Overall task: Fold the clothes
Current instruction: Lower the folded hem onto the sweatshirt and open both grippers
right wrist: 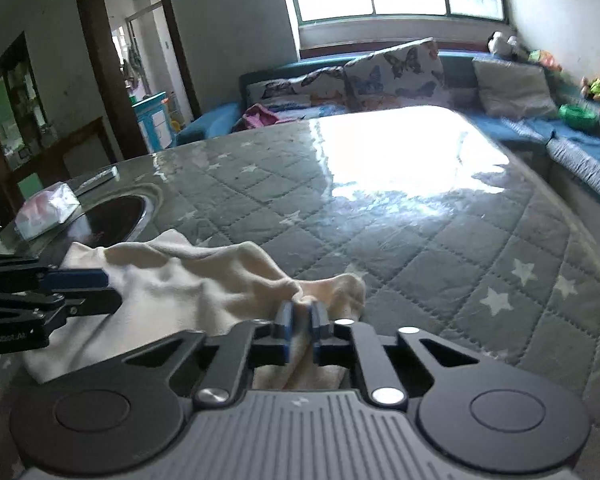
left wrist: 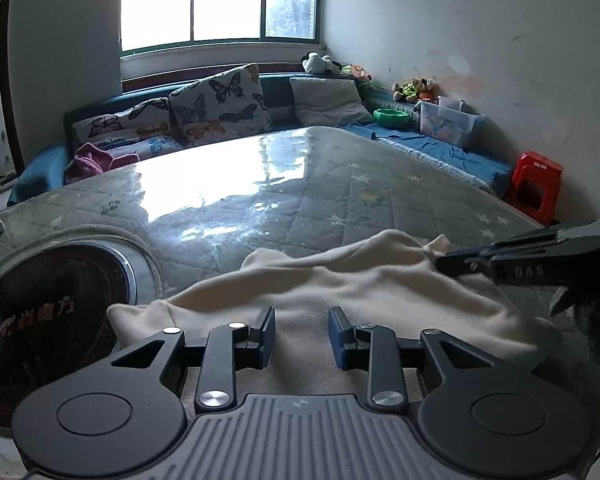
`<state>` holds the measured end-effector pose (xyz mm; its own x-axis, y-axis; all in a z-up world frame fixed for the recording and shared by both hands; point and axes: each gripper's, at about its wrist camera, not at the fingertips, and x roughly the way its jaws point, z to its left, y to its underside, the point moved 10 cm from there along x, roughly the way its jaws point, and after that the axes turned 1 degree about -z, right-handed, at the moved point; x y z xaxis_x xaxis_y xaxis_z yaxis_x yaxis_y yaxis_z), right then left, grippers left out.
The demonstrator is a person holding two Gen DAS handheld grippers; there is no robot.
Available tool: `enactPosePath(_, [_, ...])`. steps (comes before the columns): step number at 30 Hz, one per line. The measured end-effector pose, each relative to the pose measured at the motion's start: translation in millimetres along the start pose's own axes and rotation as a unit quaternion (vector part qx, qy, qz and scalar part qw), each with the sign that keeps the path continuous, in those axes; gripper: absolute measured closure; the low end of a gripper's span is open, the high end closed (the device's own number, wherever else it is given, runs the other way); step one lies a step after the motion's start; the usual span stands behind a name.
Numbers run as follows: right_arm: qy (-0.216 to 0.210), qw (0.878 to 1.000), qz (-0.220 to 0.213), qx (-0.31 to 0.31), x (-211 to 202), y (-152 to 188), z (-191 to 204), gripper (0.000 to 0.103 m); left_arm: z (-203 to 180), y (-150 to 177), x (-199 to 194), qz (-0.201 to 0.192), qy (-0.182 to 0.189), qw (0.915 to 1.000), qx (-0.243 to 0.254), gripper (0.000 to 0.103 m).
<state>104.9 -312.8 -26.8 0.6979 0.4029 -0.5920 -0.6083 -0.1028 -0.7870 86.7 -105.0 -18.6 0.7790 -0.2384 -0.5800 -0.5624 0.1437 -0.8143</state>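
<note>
under right gripper (right wrist: 300,312) (clamped), cream garment (right wrist: 172,288) fold hidden.

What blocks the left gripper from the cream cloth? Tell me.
Nothing visible does. The left gripper hangs open right over the cream cloth, its fingers apart with only fabric below. The right gripper already pinches a fold at the cloth's far corner.

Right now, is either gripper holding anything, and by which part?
The right gripper is shut on a bunched corner of the cream cloth. The left gripper is open above the cloth, holding nothing.
</note>
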Motion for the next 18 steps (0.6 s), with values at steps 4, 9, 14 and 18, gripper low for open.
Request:
enactPosePath(4, [0.045,0.997,-0.037,-0.056,-18.6,-13.2,9.3,0.1,2.8,4.6,0.6,0.003,-0.002,1.0,-0.001,0.07])
enactPosePath(9, [0.07,0.994,-0.02,-0.085,-7.3,-6.5,11.8,0.1,3.0,8.8,2.8,0.003,-0.002,1.0,-0.001,0.07])
enactPosePath(14, [0.039,0.996,-0.027,-0.073,-4.1,-15.1,22.3,0.097,7.9,5.3,-3.2,0.0,0.0,1.0,-0.009,0.07])
enactPosePath(18, [0.014,0.997,-0.032,-0.064,-1.9,-22.1,30.6,0.097,19.3,0.4,-4.6,-0.003,-0.006,0.9995,-0.031,0.07])
